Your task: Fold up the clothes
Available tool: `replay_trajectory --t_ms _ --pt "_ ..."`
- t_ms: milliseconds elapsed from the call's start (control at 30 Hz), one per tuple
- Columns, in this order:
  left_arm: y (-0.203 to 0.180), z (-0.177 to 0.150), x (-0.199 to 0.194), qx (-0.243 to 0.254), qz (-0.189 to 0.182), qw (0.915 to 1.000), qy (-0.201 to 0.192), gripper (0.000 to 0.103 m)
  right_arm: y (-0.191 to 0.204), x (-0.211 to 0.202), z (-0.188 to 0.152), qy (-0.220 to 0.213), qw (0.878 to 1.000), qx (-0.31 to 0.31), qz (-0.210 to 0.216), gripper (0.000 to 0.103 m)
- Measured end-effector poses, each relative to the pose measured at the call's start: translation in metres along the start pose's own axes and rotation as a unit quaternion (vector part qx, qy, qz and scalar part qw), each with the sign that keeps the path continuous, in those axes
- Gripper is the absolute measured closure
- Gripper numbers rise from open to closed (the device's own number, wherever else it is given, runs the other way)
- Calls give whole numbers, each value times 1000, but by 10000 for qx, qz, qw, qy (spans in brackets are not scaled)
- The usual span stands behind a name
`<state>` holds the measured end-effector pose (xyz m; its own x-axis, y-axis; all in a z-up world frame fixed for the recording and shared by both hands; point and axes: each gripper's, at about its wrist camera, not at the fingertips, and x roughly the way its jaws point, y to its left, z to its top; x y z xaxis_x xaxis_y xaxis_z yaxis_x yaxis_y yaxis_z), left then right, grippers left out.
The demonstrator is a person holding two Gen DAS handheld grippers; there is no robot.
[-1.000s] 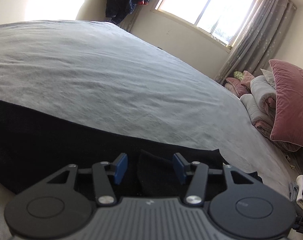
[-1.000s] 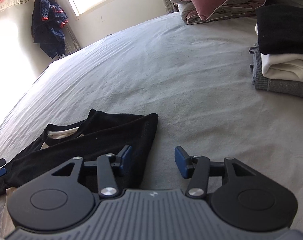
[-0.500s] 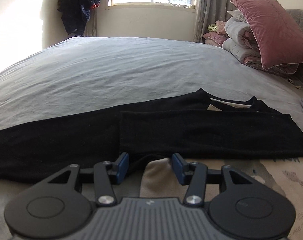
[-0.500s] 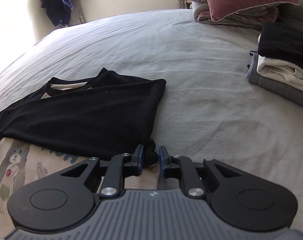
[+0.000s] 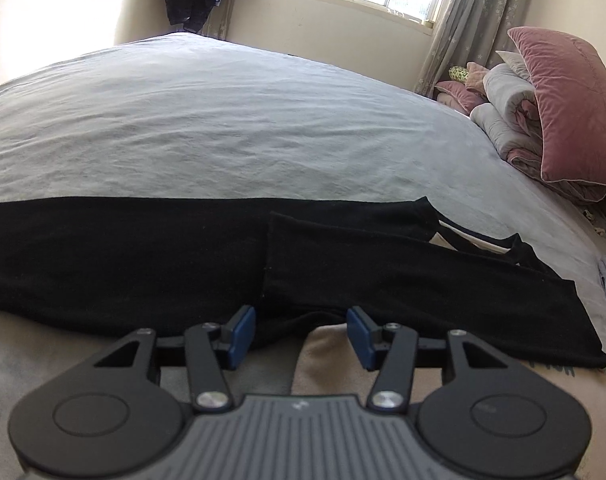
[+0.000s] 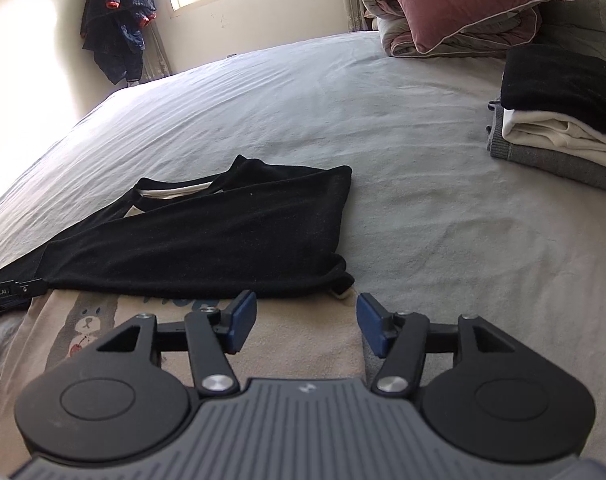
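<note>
A black-sleeved cream cotton shirt with a cartoon bear print lies flat on the near part of a wide bed with a grey sheet, its long axis running left to right, neckline toward the far side. Open sheet stretches beyond it to the window wall. A stack of folded black, white and grey clothes sits well apart on the right. The left hand-held gripper and right hand-held gripper have both just opened; their jaws stand apart over the shirt's near edge, gripping nothing.
</note>
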<state>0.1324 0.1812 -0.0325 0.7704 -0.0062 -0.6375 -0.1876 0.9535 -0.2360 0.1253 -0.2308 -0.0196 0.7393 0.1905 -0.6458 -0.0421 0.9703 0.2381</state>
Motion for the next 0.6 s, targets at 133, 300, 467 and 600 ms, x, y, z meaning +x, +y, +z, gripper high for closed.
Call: replay_trajectory --t_ms 133,300,467,600 --pt "32 4 -20 -598 314 9977 -102 41 -7 -4 -2 -7 9990 405 212 34" --pt "77 1 -42 -1432 1072 9832 -355 35 -5 -5 0 187 9976 583 329 34" --pt "117 -8 -50 -2117 1959 9548 -723 34 -8 -7 0 140 9965 740 363 32" --pt "146 -10 -48 -2482 2328 9347 -1024 35 -8 -5 -1 223 9958 805 382 32"
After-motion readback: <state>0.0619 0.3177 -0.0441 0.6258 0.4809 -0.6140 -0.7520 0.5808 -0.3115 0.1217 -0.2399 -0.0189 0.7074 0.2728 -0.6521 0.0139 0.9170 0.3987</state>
